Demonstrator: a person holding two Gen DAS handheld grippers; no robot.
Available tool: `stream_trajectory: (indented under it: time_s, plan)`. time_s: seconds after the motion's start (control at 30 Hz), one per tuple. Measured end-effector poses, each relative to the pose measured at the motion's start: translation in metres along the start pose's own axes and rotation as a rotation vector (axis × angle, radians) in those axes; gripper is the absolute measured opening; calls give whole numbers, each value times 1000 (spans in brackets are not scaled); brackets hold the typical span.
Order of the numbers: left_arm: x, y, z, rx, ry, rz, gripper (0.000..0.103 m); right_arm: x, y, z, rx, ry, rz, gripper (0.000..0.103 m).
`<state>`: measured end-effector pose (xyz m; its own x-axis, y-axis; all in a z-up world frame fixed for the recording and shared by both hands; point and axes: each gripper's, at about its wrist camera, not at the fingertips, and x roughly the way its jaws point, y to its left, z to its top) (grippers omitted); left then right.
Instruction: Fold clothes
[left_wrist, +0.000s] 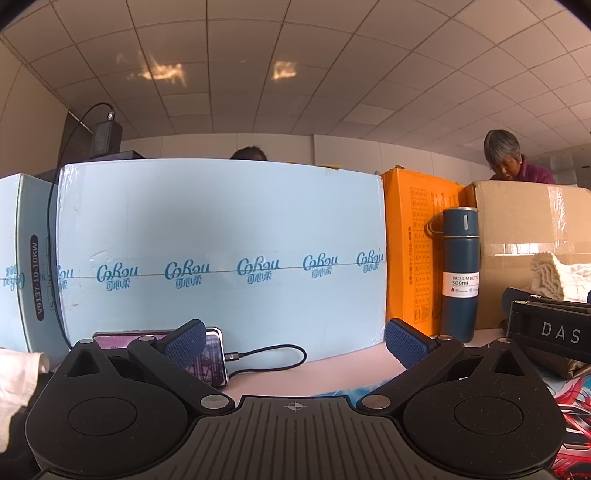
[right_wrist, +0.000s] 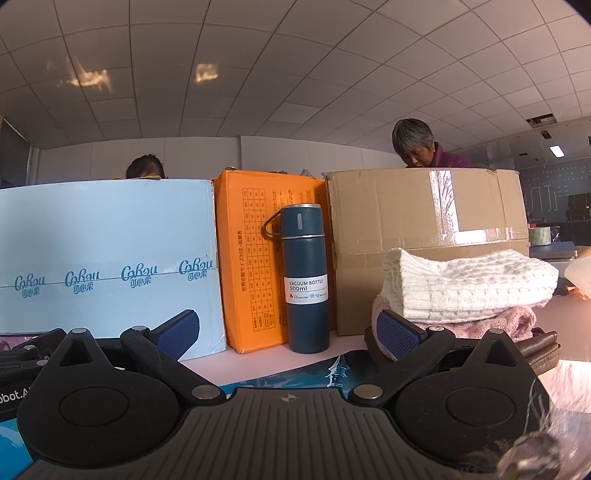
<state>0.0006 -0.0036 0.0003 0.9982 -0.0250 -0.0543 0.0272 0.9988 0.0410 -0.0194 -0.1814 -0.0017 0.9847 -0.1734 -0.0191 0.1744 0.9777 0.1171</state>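
Both tools sit low over the desk (right_wrist: 325, 362), fingers pointing at a row of boxes. The left hand-held gripper (left_wrist: 295, 343) has its jaws spread wide with nothing between them. At its 10 o'clock lies a phone (left_wrist: 210, 354) on a black cable, in front of a pale blue carton (left_wrist: 221, 229). The right hand-held gripper (right_wrist: 288, 332) is likewise spread and empty. The clothes are stacked at its 2 o'clock: a folded white knit (right_wrist: 472, 284) rests on a pink knit (right_wrist: 495, 325), just in front of a brown cardboard box (right_wrist: 406, 206). The right blue pad overlaps the pink layer's edge; whether they touch, I cannot tell. At 12 o'clock a dark blue vacuum bottle (right_wrist: 306, 277) stands upright before an orange box (right_wrist: 251, 258).
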Motion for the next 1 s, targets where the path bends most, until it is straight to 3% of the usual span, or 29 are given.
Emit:
stream_trajectory:
  time_s: [0.17, 0.3, 0.37, 0.5, 0.63, 0.8, 0.87, 1.0]
  plan:
    - [0, 1, 0, -8, 2, -2, 103, -2, -5, 1, 33, 1, 25, 103]
    - [-8, 5, 2, 1, -3, -78, 103, -4, -9, 1, 59, 3, 44, 103]
    - [-14, 7, 3, 10, -10, -117, 103, -7, -13, 1, 92, 2, 83, 103]
    - [-42, 15, 16, 58, -73, -117, 103, -13, -19, 0, 154, 0, 168, 103]
    - [-80, 49, 27, 113, -90, -61, 103, -21, -18, 0, 178, 5, 278, 103]
    - [-132, 113, 27, 229, -78, 132, 103, -35, 3, 3, 163, 71, 429, 103]
    - [-147, 139, 25, 276, -28, 187, 103, -40, 20, 6, 141, 127, 506, 103]
    - [-161, 170, 12, 400, 142, 170, 103, -43, 65, 10, 143, 276, 683, 103]
